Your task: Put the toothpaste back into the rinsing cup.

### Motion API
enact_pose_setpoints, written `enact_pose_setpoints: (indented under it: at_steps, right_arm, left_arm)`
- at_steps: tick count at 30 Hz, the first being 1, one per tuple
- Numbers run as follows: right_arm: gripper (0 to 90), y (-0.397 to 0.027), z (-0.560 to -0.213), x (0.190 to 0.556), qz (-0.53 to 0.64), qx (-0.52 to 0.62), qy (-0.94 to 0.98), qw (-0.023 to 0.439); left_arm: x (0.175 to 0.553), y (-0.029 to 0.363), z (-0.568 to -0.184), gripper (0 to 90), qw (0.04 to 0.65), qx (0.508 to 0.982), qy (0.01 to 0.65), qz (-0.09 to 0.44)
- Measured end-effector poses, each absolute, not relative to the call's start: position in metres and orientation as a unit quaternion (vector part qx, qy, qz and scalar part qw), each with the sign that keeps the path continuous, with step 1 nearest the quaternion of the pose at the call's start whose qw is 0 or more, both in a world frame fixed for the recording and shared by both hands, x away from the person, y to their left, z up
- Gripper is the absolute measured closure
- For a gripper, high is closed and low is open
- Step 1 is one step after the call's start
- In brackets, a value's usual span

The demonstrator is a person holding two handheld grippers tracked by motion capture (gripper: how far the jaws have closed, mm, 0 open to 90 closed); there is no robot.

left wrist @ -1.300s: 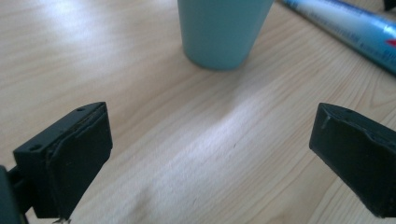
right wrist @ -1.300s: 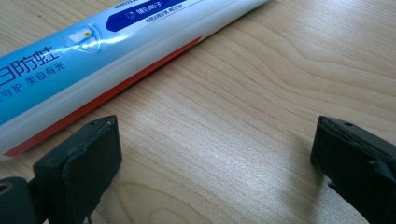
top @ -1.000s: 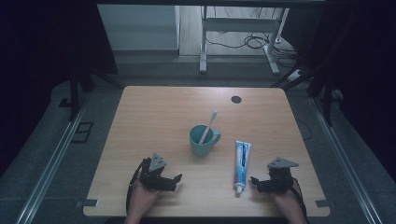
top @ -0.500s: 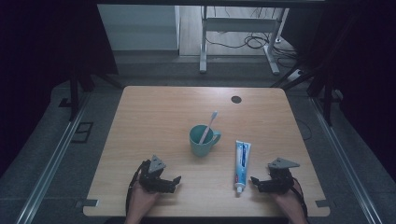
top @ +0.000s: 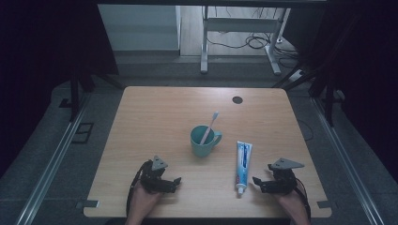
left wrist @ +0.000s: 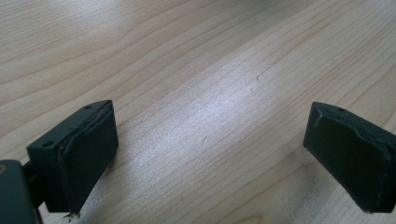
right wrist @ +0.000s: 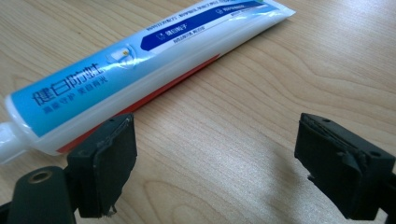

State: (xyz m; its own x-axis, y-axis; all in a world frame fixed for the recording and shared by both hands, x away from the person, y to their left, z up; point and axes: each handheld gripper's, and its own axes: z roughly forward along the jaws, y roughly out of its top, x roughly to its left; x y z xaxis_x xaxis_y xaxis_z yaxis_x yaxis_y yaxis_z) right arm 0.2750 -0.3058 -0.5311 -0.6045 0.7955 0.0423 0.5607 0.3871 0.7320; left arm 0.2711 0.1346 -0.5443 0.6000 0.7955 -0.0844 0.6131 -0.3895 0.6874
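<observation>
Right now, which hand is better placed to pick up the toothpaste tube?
Right. The right tongs sit open just beside the toothpaste tube, near its cap end, and have just been closing slightly with nothing between them. The left tongs rest farther away, over bare table.

High view looks forward-down over whole table (top: pixel 155 108); both gripper views sit low, close to tabletop; toothpaste tube (top: pixel 242 164) shared with right gripper view

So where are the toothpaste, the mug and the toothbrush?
toothpaste (top: pixel 242 165), high view, middle of the tube.
mug (top: pixel 202 145), high view, its teal outer wall.
toothbrush (top: pixel 215 115), high view, the head sticking out above the mug.
</observation>
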Motion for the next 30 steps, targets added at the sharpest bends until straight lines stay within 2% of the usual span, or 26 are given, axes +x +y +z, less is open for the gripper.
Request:
enact_pose_setpoints:
  at_steps: [6,12,15,17,19,21,22,23,25,30]
  right_arm:
    - [13.5,-0.306,-0.522,0.274,0.377,0.423,0.815,0.123]
    - [21.7,-0.3,-0.51,0.267,0.372,0.409,0.822,0.134]
    - [29.8,-0.298,-0.504,0.265,0.383,0.406,0.819,0.132]
    - [40.0,-0.294,-0.499,0.262,0.397,0.396,0.818,0.128]
    - [42.5,-0.293,-0.498,0.262,0.401,0.394,0.817,0.126]
    - [50.1,-0.289,-0.495,0.26,0.412,0.381,0.819,0.121]
    - [57.4,-0.285,-0.493,0.259,0.419,0.37,0.821,0.115]
    - [57.4,-0.285,-0.493,0.259,0.419,0.37,0.821,0.115]
    - [65.6,-0.28,-0.492,0.259,0.426,0.36,0.823,0.105]
    - [79.6,-0.262,-0.493,0.259,0.424,0.334,0.837,0.091]
  left_arm:
    - [0.27,0.13,-0.545,3.2,0.328,0.834,0.418,0.148]
    - [0.27,0.13,-0.545,3.6,0.328,0.833,0.419,0.149]
    - [0.27,0.13,-0.545,3.6,0.328,0.833,0.419,0.149]
    - [0.27,0.129,-0.545,3.6,0.329,0.833,0.419,0.149]
    - [0.27,0.129,-0.545,3.6,0.328,0.833,0.419,0.149]
    - [0.27,0.13,-0.545,3.6,0.328,0.833,0.419,0.149]
    - [0.27,0.129,-0.545,3.6,0.328,0.833,0.419,0.149]
    - [0.27,0.129,-0.545,3.6,0.328,0.833,0.419,0.149]
    - [0.27,0.129,-0.545,3.6,0.328,0.833,0.419,0.149]
    - [0.27,0.129,-0.545,3.6,0.328,0.833,0.419,0.149]
